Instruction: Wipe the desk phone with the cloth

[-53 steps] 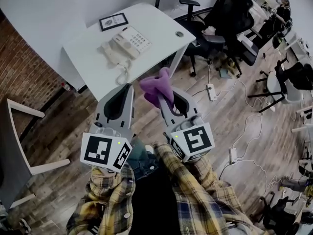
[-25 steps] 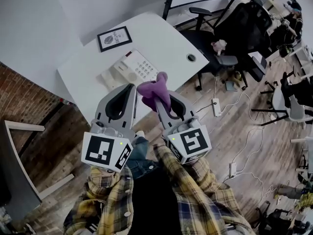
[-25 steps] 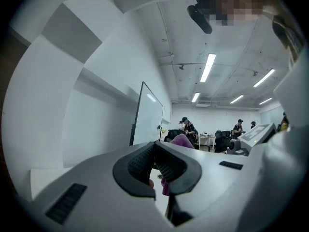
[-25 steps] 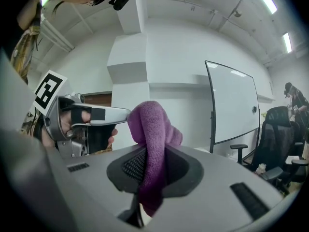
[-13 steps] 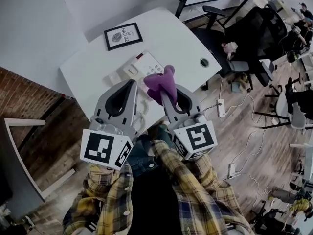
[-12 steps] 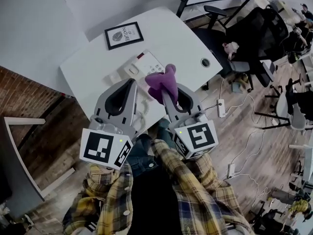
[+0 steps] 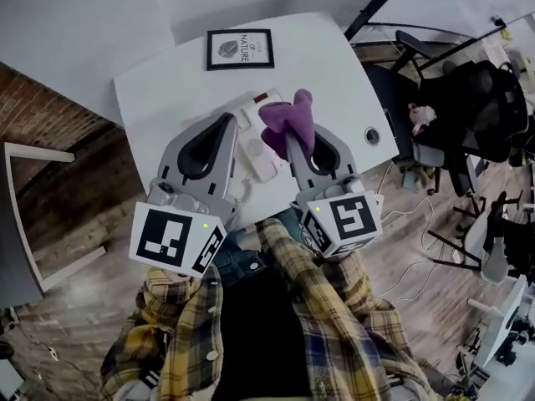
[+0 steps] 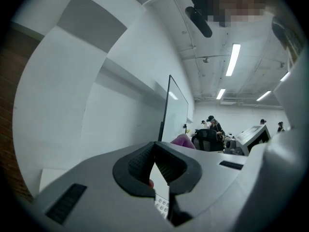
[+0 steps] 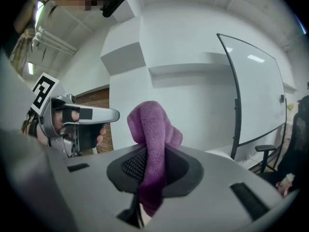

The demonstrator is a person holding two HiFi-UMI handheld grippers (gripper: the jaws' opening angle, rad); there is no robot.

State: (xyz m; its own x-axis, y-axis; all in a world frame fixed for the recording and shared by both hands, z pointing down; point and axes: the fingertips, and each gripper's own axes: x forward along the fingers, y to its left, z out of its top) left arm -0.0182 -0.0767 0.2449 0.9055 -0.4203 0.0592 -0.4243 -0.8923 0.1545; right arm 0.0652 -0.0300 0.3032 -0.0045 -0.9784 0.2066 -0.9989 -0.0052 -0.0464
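Note:
The white desk phone (image 7: 255,149) lies on the white desk (image 7: 167,90), partly hidden under both grippers. My right gripper (image 7: 292,138) hangs over the phone's right side, shut on a purple cloth (image 7: 287,117) that sticks up out of its jaws. The right gripper view shows the cloth (image 9: 152,127) pinched in the right gripper (image 9: 153,151). My left gripper (image 7: 225,122) hovers over the phone's left side, shut and holding nothing. In the left gripper view a bit of the phone's keypad (image 8: 161,205) shows below the left gripper (image 8: 154,145).
A framed picture (image 7: 240,48) lies at the desk's far edge, and a cable hole (image 7: 372,134) is near its right edge. Black office chairs (image 7: 456,98) stand right of the desk. A brick wall (image 7: 42,98) and a white frame (image 7: 21,224) are on the left.
The view has closed in on the desk. Both grippers have come forward from in front of the desk to above the phone. The cloth stays in the right gripper.

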